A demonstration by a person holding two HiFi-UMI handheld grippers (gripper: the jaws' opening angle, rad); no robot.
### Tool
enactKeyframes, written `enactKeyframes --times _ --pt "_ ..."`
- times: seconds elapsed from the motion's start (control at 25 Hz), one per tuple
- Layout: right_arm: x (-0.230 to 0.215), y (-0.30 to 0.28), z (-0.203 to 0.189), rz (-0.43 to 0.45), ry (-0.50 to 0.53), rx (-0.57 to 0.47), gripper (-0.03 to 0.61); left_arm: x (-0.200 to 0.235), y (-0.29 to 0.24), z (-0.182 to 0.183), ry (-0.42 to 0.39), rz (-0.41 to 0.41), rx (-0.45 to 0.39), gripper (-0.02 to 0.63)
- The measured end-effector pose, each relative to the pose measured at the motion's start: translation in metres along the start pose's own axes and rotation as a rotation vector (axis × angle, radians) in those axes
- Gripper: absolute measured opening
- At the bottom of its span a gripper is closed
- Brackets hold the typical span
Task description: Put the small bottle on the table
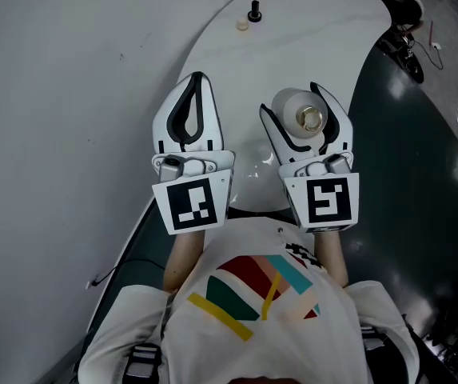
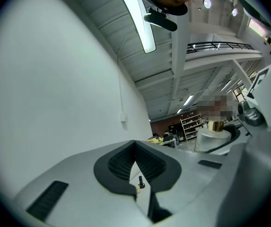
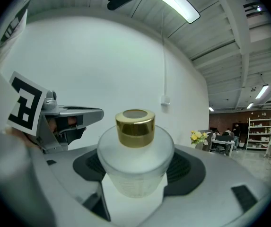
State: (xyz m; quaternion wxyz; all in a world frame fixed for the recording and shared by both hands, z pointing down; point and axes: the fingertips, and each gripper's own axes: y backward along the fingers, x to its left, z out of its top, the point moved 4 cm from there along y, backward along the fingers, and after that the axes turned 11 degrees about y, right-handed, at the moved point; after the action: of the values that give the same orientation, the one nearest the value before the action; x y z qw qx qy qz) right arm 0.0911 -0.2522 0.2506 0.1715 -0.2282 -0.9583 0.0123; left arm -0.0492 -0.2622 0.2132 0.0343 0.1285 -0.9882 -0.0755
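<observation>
A small frosted bottle (image 1: 291, 105) with a gold cap (image 1: 310, 119) sits between the jaws of my right gripper (image 1: 293, 102), which is shut on it above the near end of the white table (image 1: 316, 30). In the right gripper view the bottle (image 3: 135, 167) stands upright between the dark pads (image 3: 189, 167), its cap (image 3: 135, 126) on top. My left gripper (image 1: 199, 78) hovers beside it to the left, jaws shut at the tips with nothing held. In the left gripper view the bottle (image 2: 212, 135) shows at the right.
A small black object (image 1: 254, 11) and a small cream one (image 1: 242, 24) stand at the table's far end. Dark floor (image 1: 420, 182) lies to the right, with a black item (image 1: 404, 42) on it. A pale wall (image 1: 61, 118) fills the left.
</observation>
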Motion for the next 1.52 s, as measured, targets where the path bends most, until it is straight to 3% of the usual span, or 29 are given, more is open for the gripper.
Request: enactKeyframes --times 0.28,0.68,1.24,1.52 --pt "-0.009 -0.043 -0.010 0.023 -0.139 0.033 0.345 0.017 -0.029 -0.014 0.036 -0.025 0.028 0.017" --pt "-0.009 -0.150 -0.049 0.072 -0.086 0.090 0.345 0.065 -0.074 -0.071 0.006 0.036 0.130 0.017" --pt "0.009 -0.299 -0.133 0.166 0.017 0.203 0.346 0.106 -0.125 -0.165 0.047 0.083 0.190 0.017" --pt "0.027 -0.347 -0.185 0.262 -0.020 0.273 0.345 0.121 -0.138 -0.199 0.070 0.127 0.208 0.017"
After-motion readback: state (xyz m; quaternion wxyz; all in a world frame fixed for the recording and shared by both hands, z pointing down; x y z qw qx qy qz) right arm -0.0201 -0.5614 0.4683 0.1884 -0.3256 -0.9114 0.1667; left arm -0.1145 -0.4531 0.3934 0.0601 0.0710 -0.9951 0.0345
